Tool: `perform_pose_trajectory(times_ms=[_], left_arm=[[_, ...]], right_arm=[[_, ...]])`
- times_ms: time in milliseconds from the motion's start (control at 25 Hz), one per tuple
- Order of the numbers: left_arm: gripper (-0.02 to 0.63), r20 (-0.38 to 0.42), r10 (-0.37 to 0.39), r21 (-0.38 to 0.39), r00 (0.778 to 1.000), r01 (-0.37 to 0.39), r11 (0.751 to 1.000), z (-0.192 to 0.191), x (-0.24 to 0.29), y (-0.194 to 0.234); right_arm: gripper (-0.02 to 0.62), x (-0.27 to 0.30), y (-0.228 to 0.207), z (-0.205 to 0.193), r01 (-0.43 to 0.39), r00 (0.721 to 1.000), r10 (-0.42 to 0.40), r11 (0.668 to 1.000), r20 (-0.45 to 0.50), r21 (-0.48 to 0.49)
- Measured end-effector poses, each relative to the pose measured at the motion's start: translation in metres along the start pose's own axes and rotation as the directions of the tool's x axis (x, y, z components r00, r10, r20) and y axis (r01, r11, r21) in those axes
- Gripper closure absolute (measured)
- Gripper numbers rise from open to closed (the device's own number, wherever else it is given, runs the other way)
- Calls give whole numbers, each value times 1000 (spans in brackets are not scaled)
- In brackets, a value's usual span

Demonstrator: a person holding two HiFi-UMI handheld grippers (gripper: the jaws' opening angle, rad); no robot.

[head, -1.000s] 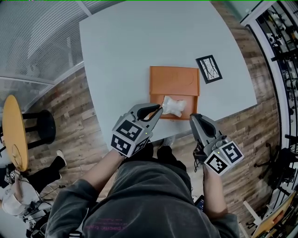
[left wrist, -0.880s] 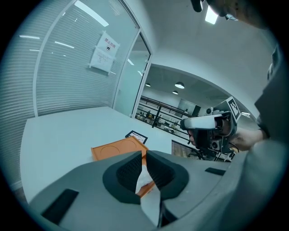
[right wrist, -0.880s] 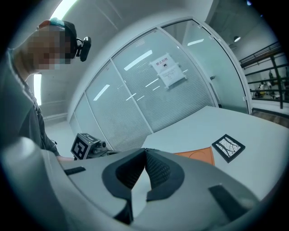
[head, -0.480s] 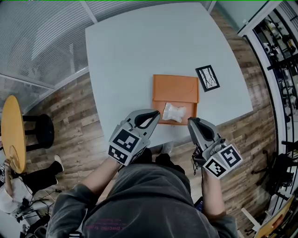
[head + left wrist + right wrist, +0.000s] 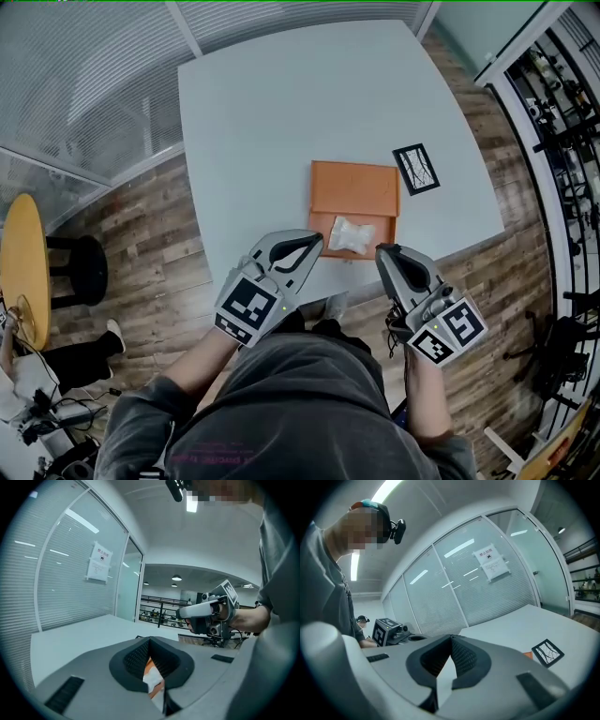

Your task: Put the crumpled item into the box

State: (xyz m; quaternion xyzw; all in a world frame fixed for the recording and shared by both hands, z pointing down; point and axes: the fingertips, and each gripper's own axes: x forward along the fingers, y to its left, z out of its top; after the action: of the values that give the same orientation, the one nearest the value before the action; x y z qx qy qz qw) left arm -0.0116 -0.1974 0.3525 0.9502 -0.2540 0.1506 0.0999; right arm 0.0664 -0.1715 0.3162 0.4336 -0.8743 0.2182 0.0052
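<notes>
The white crumpled item (image 5: 351, 234) lies inside the flat orange box (image 5: 354, 178) on the pale table (image 5: 281, 112). My left gripper (image 5: 317, 242) hovers just left of the box's near corner. Its jaws have just been closing and now stand shut with nothing between them. In the left gripper view the crumpled item (image 5: 152, 684) and the orange box (image 5: 148, 666) show below the left gripper (image 5: 151, 641). My right gripper (image 5: 382, 253) is shut and empty at the box's near right corner, and the right gripper (image 5: 451, 639) has only table beneath it.
A black-and-white patterned card (image 5: 416, 169) lies on the table right of the box, and the card (image 5: 547, 652) shows in the right gripper view too. A yellow round table (image 5: 21, 272) and a black stool (image 5: 80, 267) stand on the wood floor at left. Glass walls lie beyond.
Both grippers have drawn back from the box toward the person and risen. The left gripper's tips were at the crumpled item a second ago; the item now lies free in the box.
</notes>
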Motion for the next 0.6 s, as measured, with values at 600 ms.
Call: perform_pose_trajectory(times_ms=[600], left_arm=[[594, 41, -10, 51, 999, 8, 999, 11, -12, -8]], right_arm=[[593, -1, 10, 3, -14, 1000, 14, 1000, -7, -28]])
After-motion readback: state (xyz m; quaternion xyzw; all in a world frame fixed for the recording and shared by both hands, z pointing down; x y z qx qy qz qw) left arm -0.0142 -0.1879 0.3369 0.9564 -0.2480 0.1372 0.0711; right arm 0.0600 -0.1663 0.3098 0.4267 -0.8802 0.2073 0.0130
